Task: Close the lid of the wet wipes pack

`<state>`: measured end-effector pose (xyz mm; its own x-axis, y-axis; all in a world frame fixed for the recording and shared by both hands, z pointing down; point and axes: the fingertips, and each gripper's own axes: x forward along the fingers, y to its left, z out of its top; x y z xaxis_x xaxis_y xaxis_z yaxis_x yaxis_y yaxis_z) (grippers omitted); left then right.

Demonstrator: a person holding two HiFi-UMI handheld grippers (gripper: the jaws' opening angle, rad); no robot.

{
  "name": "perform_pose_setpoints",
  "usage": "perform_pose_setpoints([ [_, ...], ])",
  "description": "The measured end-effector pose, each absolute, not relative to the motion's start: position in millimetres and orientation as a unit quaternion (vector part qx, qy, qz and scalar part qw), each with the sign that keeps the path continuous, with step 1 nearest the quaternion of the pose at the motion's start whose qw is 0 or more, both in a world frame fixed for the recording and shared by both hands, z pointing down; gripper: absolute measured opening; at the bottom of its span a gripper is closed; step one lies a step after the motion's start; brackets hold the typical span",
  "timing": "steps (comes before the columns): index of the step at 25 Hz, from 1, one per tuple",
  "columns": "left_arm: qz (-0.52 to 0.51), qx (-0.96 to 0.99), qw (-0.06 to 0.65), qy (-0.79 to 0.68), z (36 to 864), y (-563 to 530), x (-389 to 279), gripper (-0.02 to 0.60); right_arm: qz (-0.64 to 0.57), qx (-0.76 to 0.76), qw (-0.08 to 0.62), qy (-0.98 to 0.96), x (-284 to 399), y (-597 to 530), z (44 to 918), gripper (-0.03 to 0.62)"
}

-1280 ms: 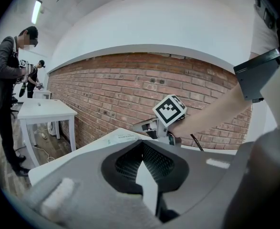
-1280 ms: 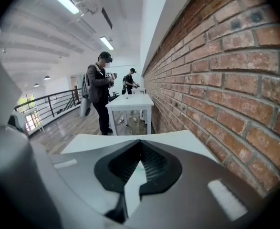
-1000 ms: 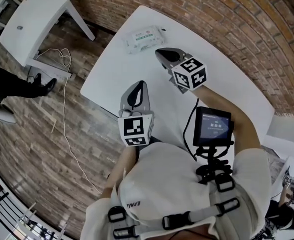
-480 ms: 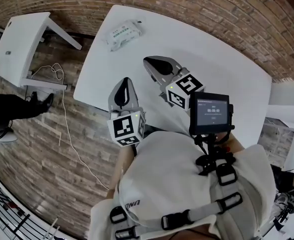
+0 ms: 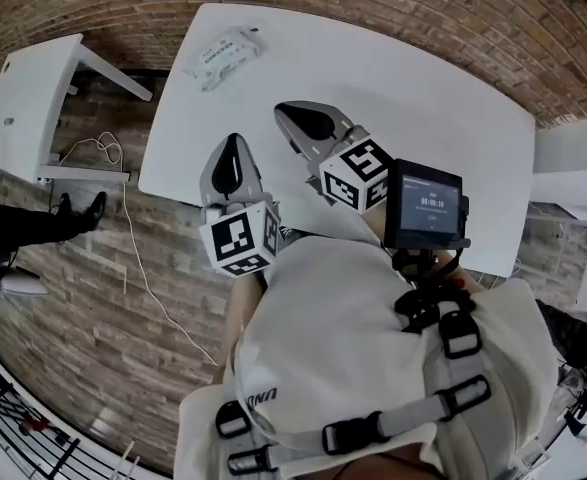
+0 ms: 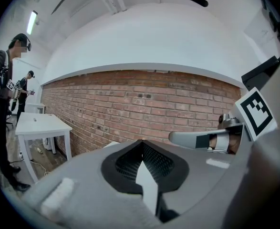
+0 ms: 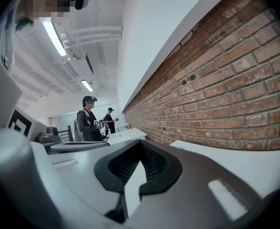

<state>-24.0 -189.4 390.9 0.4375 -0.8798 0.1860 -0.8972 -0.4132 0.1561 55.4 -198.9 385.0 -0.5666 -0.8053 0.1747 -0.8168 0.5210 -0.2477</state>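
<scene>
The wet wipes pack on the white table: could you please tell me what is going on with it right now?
A person holds two grippers over the near part of the white table. The left gripper and the right gripper are both shut and empty. The wet wipes pack lies untouched near the table's far left corner, apart from both; its lid state is too small to tell.

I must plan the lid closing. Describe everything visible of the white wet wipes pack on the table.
The white, soft, plastic-looking wet wipes pack with green print lies flat near the far left corner of the white table. Only the tabletop touches it. Its lid is too small to judge.
</scene>
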Motion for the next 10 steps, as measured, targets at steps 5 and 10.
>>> perform_pose_setpoints([
  [5, 0.039, 0.843, 0.108, -0.526, 386.0, -183.0, -16.8, 0.000, 0.142, 0.472, 0.025, -0.869, 60.8, -190.6, 383.5, 0.005],
  [10, 0.042, 0.847, 0.106, -0.520, 381.6, -172.8, -11.8, 0.000, 0.161, 0.486, 0.018, -0.859, 71.8, -177.5, 400.4, 0.005],
])
